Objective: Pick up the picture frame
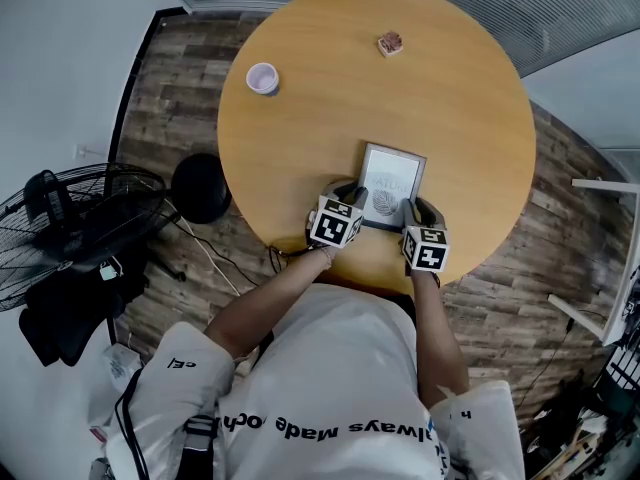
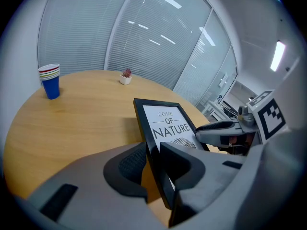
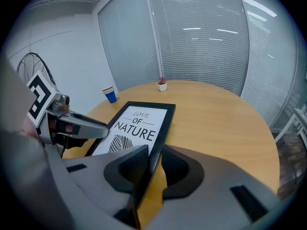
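Note:
The picture frame point(image 1: 392, 183) is black-edged with a white print reading "LOVE OF NATURE". It sits at the near side of the round wooden table point(image 1: 460, 98). My left gripper point(image 1: 352, 196) is shut on the frame's near left edge, and the black edge point(image 2: 152, 143) runs between its jaws. My right gripper point(image 1: 413, 211) is shut on the near right edge, with the frame point(image 3: 139, 123) passing between its jaws. From the left gripper view point(image 2: 154, 161) the frame looks tilted, casting a shadow on the table. The right gripper point(image 3: 154, 164) shows the same clamp.
A stack of paper cups point(image 1: 263, 78) stands at the table's far left, and a small potted plant point(image 1: 390, 43) at the far edge. On the floor to the left are a fan point(image 1: 80, 228) and a black round base point(image 1: 200, 188) with cables.

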Demonstrator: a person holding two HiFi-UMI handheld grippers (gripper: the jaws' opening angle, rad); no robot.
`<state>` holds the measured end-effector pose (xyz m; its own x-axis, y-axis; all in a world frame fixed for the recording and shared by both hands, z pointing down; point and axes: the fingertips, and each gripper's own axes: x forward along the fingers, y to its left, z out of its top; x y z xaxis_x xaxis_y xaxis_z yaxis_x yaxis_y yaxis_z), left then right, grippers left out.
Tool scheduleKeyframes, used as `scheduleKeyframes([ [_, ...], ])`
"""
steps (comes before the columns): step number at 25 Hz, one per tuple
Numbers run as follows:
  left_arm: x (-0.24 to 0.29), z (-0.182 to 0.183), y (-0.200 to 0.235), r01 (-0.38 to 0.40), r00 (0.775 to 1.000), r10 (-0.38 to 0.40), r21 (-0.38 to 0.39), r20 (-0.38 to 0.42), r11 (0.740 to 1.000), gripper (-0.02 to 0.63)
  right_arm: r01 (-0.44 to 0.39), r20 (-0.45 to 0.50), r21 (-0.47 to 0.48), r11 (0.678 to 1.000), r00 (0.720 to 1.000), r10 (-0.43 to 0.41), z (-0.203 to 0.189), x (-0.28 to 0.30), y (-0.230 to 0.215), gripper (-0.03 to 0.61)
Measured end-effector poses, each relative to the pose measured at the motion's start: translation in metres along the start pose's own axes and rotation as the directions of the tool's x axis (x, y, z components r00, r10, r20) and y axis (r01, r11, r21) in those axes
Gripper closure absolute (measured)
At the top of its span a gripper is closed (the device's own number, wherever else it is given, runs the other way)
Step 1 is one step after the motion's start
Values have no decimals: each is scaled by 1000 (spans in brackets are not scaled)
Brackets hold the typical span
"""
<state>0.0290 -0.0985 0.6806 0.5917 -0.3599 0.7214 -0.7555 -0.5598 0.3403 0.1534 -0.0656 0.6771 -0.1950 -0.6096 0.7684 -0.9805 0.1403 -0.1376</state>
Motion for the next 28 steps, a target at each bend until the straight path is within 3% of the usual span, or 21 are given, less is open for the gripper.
scheduleKeyframes([
  [28, -58, 33, -41, -5, 991, -2, 49, 135, 999, 508, 13, 130, -33, 999, 991, -9, 30, -68, 6, 477],
])
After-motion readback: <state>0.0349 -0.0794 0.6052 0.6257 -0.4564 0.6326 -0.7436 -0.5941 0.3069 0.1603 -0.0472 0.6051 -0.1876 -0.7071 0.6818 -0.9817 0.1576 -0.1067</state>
